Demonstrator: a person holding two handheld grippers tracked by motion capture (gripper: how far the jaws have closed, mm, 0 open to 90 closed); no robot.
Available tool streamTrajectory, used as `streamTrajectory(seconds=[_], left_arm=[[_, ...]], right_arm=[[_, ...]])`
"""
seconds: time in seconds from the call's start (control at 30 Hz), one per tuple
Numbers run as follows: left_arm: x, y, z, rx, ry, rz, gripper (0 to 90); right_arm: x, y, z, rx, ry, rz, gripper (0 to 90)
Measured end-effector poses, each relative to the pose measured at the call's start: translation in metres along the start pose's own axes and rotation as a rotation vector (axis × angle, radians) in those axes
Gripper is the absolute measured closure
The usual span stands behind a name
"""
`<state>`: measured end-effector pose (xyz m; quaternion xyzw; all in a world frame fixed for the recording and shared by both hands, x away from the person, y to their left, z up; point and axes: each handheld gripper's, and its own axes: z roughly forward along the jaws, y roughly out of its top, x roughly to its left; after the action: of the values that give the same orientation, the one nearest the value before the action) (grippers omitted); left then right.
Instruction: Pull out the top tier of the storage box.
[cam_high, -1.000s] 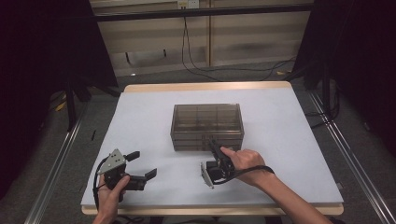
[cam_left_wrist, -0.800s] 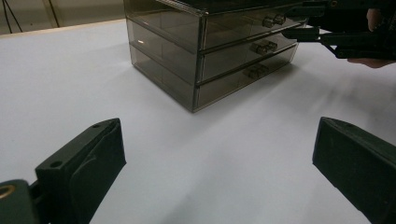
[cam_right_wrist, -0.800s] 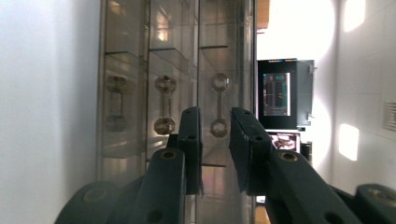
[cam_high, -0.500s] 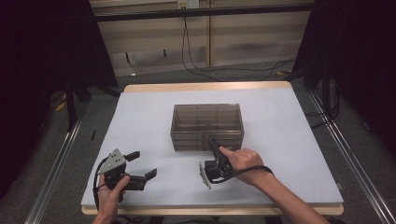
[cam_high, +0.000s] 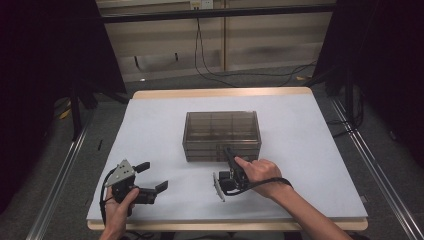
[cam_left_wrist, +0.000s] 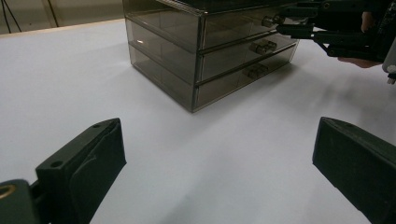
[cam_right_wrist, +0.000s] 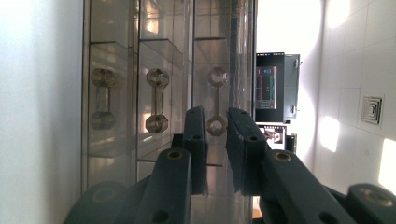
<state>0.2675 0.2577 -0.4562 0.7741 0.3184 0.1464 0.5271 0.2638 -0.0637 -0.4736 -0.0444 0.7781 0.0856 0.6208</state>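
At bench (cam_high: 150, 125) centre: 3-drawer box (cam_high: 221, 134). Right tool (cam_right_wrist: 217, 122) turned sideways, jaws nearly closed beside top drawer handle (cam_right_wrist: 216, 101), gripping nothing yet. Left tool (cam_high: 152, 176) wide open, idle. Likely next: clamp handle, pull straight.

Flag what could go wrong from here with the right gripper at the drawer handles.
1. The right gripper straddles the top drawer handle near one end; closing there might slip off.
2. The left gripper hangs open, away from the drawer box; a pull on the handle could drag the whole unbraced box across the table.
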Motion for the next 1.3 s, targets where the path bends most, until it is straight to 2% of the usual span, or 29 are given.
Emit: streamTrajectory(seconds=[0.13, 0.53, 0.6, 0.7, 0.77, 0.8, 0.87, 1.3], left_arm=[[-0.0002, 0.0000, 0.0002, 0.000, 0.000, 0.000, 2.4], [0.0008, -0.0004, 0.0001, -0.007, -0.011, -0.001, 2.4], [0.0001, 0.0000, -0.0005, 0.002, -0.002, 0.002, 2.4], [-0.0001, -0.0002, 0.0002, -0.010, -0.015, -0.001, 2.4], [-0.0004, 0.0001, -0.0004, 0.001, -0.003, 0.002, 2.4], [0.0000, -0.0003, 0.0003, -0.011, -0.017, -0.002, 2.4], [0.0002, 0.0000, -0.0007, 0.001, -0.003, 0.003, 2.4], [0.0001, 0.0000, -0.0007, 0.001, -0.003, 0.002, 2.4]], right_arm=[[0.0012, 0.0011, 0.0006, -0.001, -0.016, -0.015, 81.1], [0.0009, 0.0010, -0.0013, 0.003, -0.004, 0.016, 81.7], [0.0005, 0.0008, -0.0017, -0.007, -0.009, 0.009, 81.7], [0.0010, 0.0008, -0.0027, -0.007, -0.009, 0.009, 81.7], [0.0011, 0.0006, -0.0027, -0.012, -0.013, 0.006, 81.7], [0.0022, 0.0006, -0.0034, -0.004, -0.012, 0.019, 81.7], [0.0019, 0.0006, -0.0032, -0.007, -0.012, 0.017, 81.7], [0.0020, 0.0013, -0.0062, -0.017, -0.012, 0.012, 81.7]])
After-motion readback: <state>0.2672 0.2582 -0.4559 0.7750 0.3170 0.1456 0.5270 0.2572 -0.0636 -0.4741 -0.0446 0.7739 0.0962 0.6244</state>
